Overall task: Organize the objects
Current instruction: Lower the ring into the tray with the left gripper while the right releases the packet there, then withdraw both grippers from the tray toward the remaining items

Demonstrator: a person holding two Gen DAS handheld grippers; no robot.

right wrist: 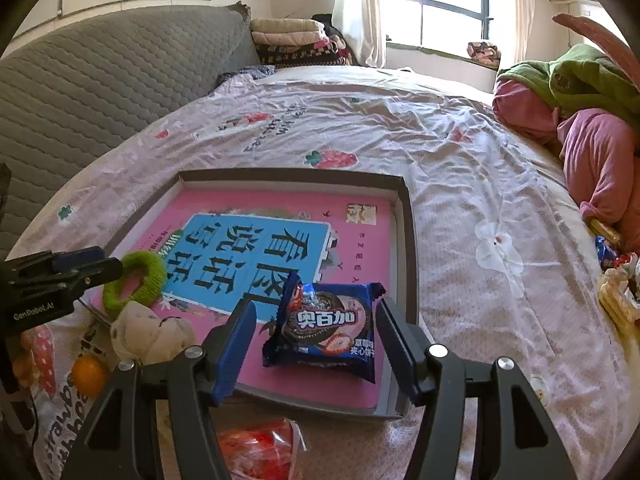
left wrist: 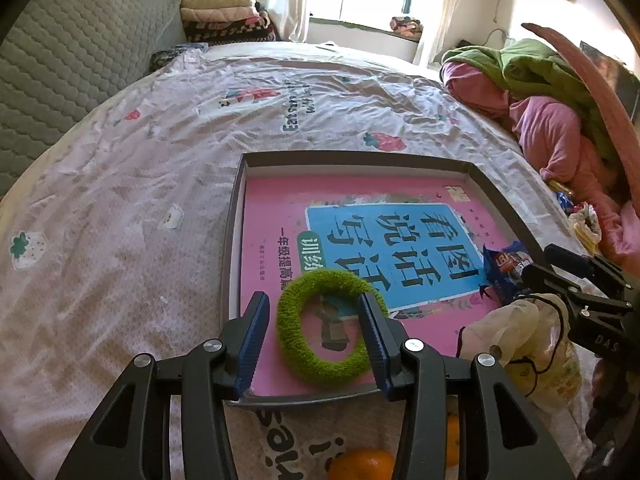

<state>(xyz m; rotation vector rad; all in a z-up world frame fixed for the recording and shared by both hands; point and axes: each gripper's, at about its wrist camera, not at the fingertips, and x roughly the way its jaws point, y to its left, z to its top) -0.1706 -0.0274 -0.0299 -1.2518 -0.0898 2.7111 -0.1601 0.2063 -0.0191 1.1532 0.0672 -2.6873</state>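
Observation:
A grey tray (left wrist: pixel 234 216) lies on the bed with a pink book (left wrist: pixel 276 216) flat inside it. A green fuzzy hair ring (left wrist: pixel 326 330) lies on the book between the fingers of my left gripper (left wrist: pixel 316 338), which is open around it. It also shows in the right wrist view (right wrist: pixel 136 282). A blue cookie packet (right wrist: pixel 326 330) lies on the book at the tray's near right corner, between the open fingers of my right gripper (right wrist: pixel 316 350). The packet also shows in the left wrist view (left wrist: pixel 506 268).
A cream plush toy (right wrist: pixel 150 334) and oranges (right wrist: pixel 88 374) lie beside the tray's near edge. A red packet (right wrist: pixel 260 446) lies under my right gripper. Pink and green bedding (left wrist: pixel 556 120) is piled at the right, snacks (right wrist: pixel 618 292) beside it. A grey sofa (right wrist: pixel 100 92) stands left.

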